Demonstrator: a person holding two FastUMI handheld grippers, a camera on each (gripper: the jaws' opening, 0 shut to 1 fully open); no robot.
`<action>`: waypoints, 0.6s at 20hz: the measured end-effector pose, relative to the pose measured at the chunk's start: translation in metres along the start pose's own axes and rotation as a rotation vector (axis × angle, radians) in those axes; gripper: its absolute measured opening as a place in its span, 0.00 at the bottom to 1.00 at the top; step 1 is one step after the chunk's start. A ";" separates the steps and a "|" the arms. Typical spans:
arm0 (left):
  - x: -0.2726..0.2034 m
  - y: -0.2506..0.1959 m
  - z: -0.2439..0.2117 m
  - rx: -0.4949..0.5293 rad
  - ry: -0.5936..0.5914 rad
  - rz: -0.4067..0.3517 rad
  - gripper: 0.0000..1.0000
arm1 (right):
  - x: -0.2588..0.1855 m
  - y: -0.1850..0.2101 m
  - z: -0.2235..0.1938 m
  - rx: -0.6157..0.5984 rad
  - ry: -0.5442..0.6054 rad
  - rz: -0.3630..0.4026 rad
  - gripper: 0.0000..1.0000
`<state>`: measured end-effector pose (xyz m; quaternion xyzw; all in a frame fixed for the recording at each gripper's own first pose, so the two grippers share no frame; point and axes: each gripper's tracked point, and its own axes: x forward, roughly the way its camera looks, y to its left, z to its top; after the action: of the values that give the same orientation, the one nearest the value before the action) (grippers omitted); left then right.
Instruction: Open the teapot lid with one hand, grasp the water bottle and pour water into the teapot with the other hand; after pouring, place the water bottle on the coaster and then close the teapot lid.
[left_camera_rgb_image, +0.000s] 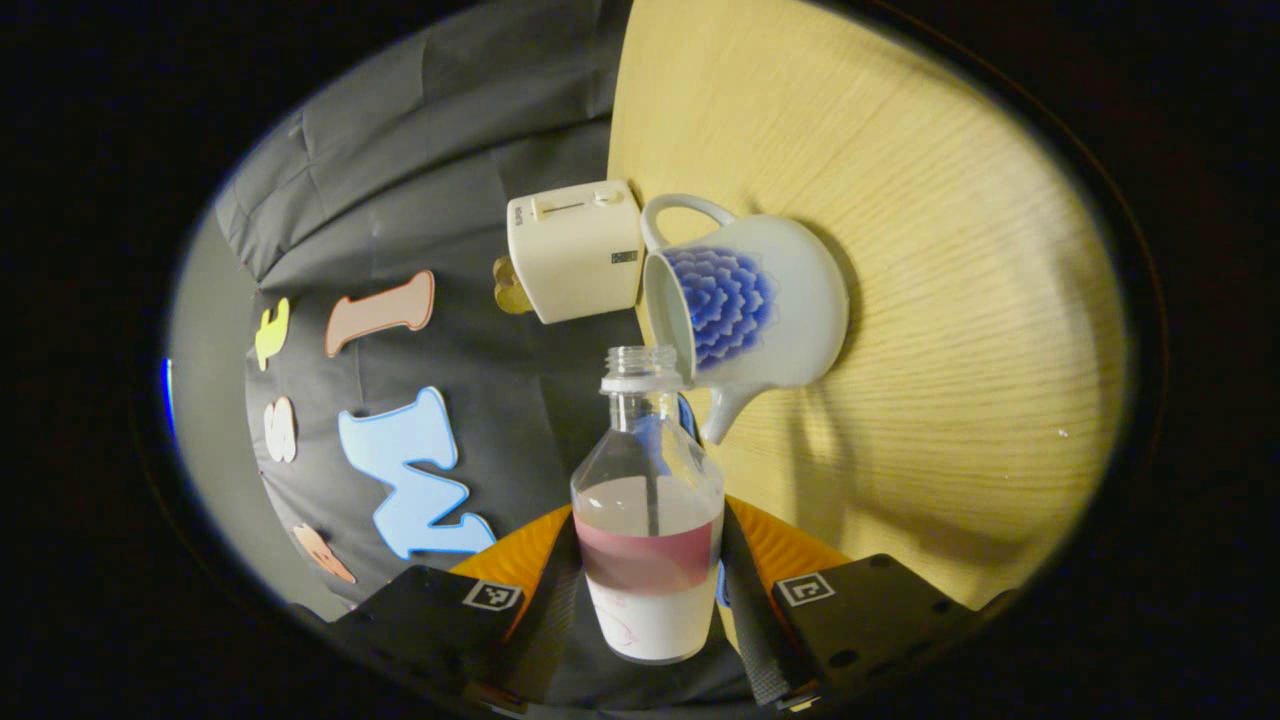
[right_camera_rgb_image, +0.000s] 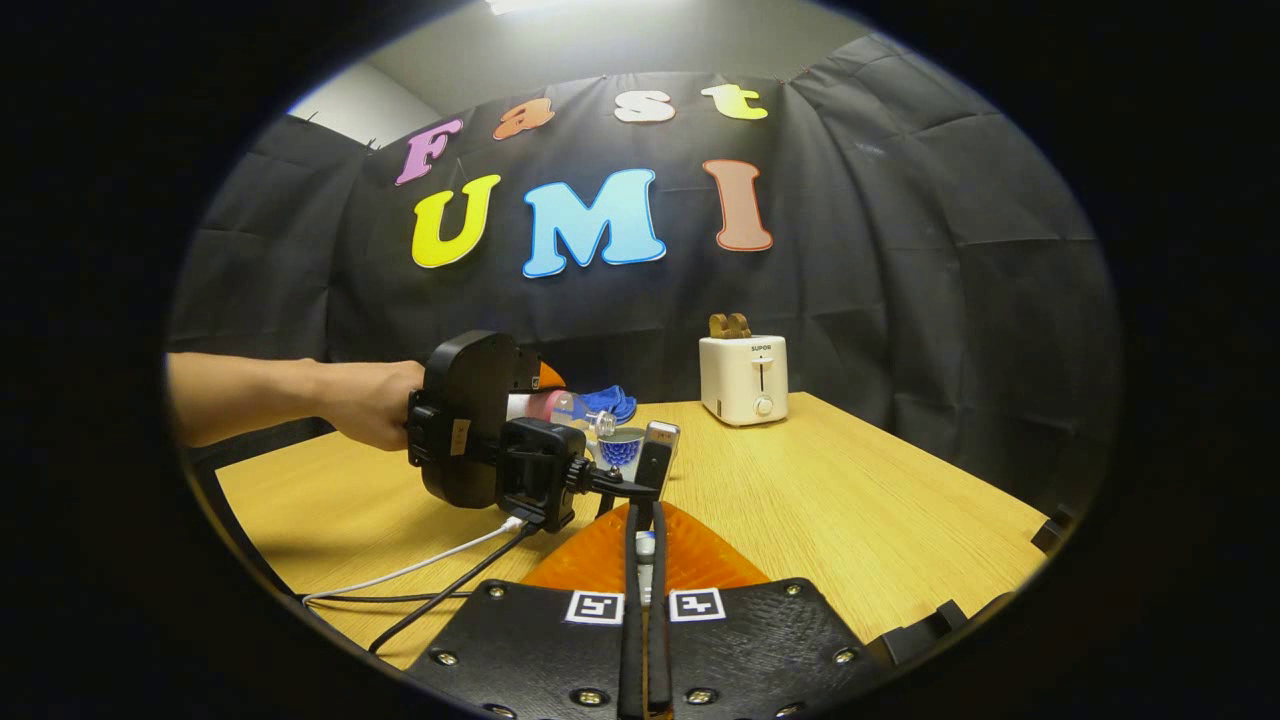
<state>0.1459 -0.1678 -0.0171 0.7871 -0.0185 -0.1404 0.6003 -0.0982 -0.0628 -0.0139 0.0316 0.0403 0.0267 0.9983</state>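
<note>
**Bottle tipped mouth-first toward the open teapot**

In the left gripper view, the left gripper (left_camera_rgb_image: 650, 590) is clenched on the water bottle (left_camera_rgb_image: 648, 520), a finger pressing each side of its labelled lower body. The bottle's long axis runs straight out along the fingers, its uncapped mouth pointing away from the tool and lying just beside the teapot's open rim. The liquid sits in the lower half of the bottle; whether any is flowing cannot be made out. The teapot (left_camera_rgb_image: 760, 300) stands on the wooden table (left_camera_rgb_image: 950, 350), spout nearer the gripper, handle on the far side by the toaster (left_camera_rgb_image: 575, 250), which sits at the table's far edge against the cloth wall.

In the right gripper view, the right gripper (right_camera_rgb_image: 645, 560) has its fingers pressed nearly together; something small shows between them, too hidden to name. Beyond it a hand (right_camera_rgb_image: 365, 405) holds the other tool with the bottle lying level, largely blocking the teapot. Cables (right_camera_rgb_image: 440, 570) trail across the near left corner.
</note>
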 end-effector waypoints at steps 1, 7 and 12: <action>0.001 0.001 0.000 0.014 0.007 -0.017 0.84 | 0.000 0.000 0.000 0.002 0.001 0.000 0.02; -0.003 0.010 0.004 0.080 0.004 -0.015 0.84 | 0.001 -0.002 0.000 0.007 0.001 -0.001 0.02; -0.006 0.020 0.004 0.110 -0.001 0.006 0.84 | 0.001 -0.003 0.000 0.008 0.001 -0.003 0.02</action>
<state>0.1420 -0.1762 0.0025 0.8188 -0.0287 -0.1378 0.5565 -0.0968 -0.0657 -0.0139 0.0356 0.0412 0.0248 0.9982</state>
